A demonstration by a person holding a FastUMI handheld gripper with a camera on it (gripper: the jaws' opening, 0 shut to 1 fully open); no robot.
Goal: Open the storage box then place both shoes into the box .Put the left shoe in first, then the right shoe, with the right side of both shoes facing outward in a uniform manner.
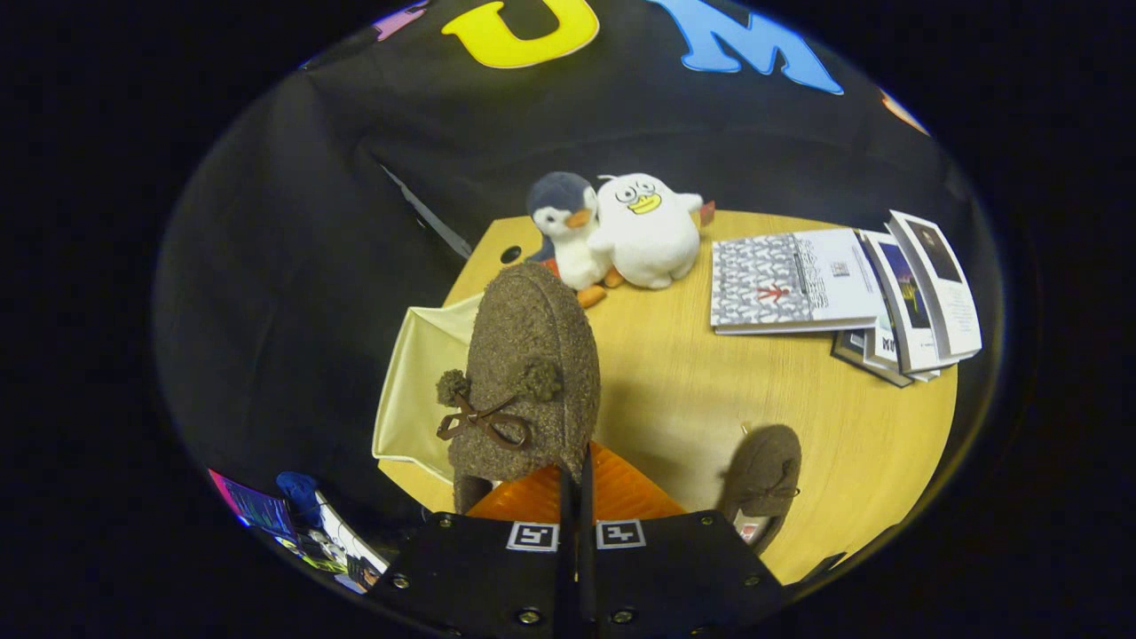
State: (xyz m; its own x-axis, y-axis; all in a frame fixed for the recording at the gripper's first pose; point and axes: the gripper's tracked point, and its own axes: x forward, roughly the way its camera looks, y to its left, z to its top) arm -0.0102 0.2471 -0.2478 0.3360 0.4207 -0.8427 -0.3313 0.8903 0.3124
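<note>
My gripper (pixel 575 475) is shut on the heel edge of a brown fuzzy shoe (pixel 532 355) and holds it up above the wooden table (pixel 692 390). The shoe's toe points away from me, and its pom-pom bow faces up. Behind and left of this shoe, at the table's left edge, lies the cream storage box (pixel 415 382), partly hidden by the shoe. I cannot tell how its lid stands. The second brown shoe (pixel 763 475) lies on the table just right of my fingers, toe pointing away.
A penguin plush (pixel 566 226) and a white duck plush (pixel 648 232) sit at the table's far edge. To the far right lie a patterned book (pixel 790 282) and a fanned stack of booklets (pixel 923 297). Colourful items (pixel 293 524) lie below the table's left side.
</note>
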